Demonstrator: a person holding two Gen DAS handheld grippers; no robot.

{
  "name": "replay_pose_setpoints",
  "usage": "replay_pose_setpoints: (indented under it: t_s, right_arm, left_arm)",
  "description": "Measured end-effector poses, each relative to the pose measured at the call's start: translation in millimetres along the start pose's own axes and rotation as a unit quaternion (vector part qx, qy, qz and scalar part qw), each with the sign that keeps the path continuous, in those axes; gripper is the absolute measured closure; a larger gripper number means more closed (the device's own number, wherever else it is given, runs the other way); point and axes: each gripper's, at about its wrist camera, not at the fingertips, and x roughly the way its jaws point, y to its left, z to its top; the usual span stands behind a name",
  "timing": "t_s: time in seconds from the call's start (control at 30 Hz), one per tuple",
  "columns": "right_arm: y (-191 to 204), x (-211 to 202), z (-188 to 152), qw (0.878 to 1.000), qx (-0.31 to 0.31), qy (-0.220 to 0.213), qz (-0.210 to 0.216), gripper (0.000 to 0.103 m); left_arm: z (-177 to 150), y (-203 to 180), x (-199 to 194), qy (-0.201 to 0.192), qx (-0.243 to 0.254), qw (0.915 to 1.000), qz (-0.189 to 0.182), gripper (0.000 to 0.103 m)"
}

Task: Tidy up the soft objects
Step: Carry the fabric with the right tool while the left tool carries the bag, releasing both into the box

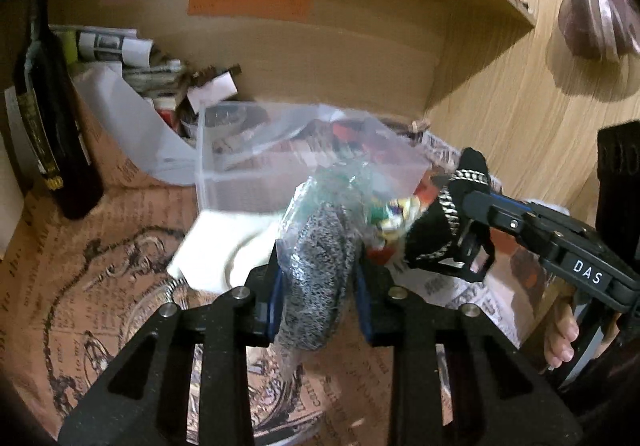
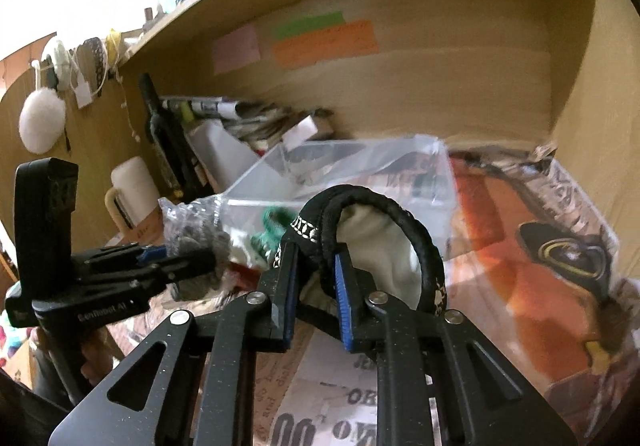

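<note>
Black-cuffed pouch (image 2: pixel 384 242) held in right gripper (image 2: pixel 316 282); left gripper (image 1: pixel 320 282) clamps bagged steel scourer (image 1: pixel 316 270). Clear bin (image 2: pixel 256 193) ahead of both awaits them; neither item placed.

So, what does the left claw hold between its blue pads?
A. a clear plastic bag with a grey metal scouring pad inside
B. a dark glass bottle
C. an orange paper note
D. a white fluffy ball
A: in the left wrist view the left claw is shut on the clear plastic bag with the grey metal scouring pad, squeezed between both pads.
</note>
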Motion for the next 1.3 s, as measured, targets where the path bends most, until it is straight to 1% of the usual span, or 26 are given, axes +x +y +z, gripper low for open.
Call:
replay_pose_setpoints:
  t_s: [0.3,0.47,0.53,0.6,0.7,0.77,0.83,0.9,0.97,1.07,1.3]
  right_arm:
    - [-7.9,-19.4,26.0,0.998,-0.005,-0.051,-0.031,0.088]
    - [-9.0,-17.0,43.5,0.996,-0.017,-0.072,-0.040,0.088]
    - [-8.6,-11.4,51.4,0.996,-0.024,-0.076,-0.045,0.088]
    - [-10.2,-7.7,54.1,0.996,-0.026,-0.075,-0.044,0.088]
    - [-12.7,1.2,54.6,0.997,-0.024,-0.068,-0.040,0.088]
    - [-14.0,4.6,53.6,0.997,-0.022,-0.062,-0.037,0.088]
    - [-15.1,8.9,50.4,0.998,-0.019,-0.053,-0.034,0.088]
    - [-16.4,10.0,48.4,0.998,-0.017,-0.047,-0.033,0.087]
    - [-17.6,10.8,47.2,0.998,-0.016,-0.043,-0.034,0.087]
    - [-20.7,10.8,44.3,0.999,-0.012,-0.037,-0.037,0.087]
    - [-23.8,8.8,37.0,0.999,-0.004,-0.026,-0.040,0.087]
  left_arm:
    - [42.4,10.1,-7.0,-0.044,-0.010,0.9989,0.009,0.073]
    - [66.6,13.5,-12.1,-0.077,-0.003,0.9970,0.014,0.074]
    - [73.8,15.4,-9.2,-0.075,0.000,0.9971,0.017,0.074]
    - [77.0,17.7,-4.7,-0.063,0.002,0.9979,0.015,0.074]
    - [71.4,22.8,3.1,-0.031,-0.004,0.9995,0.009,0.073]
    - [61.0,23.4,6.9,-0.010,-0.003,0.9999,0.006,0.068]
    - [49.8,22.3,9.0,0.006,0.001,1.0000,0.006,0.054]
    - [35.6,18.9,9.6,0.025,0.008,0.9997,0.003,0.049]
    - [22.9,15.0,10.1,0.042,0.016,0.9990,0.001,0.048]
    - [4.2,9.3,12.4,0.068,0.019,0.9975,-0.008,0.043]
    - [-27.2,0.8,33.6,0.125,0.014,0.9916,-0.030,0.043]
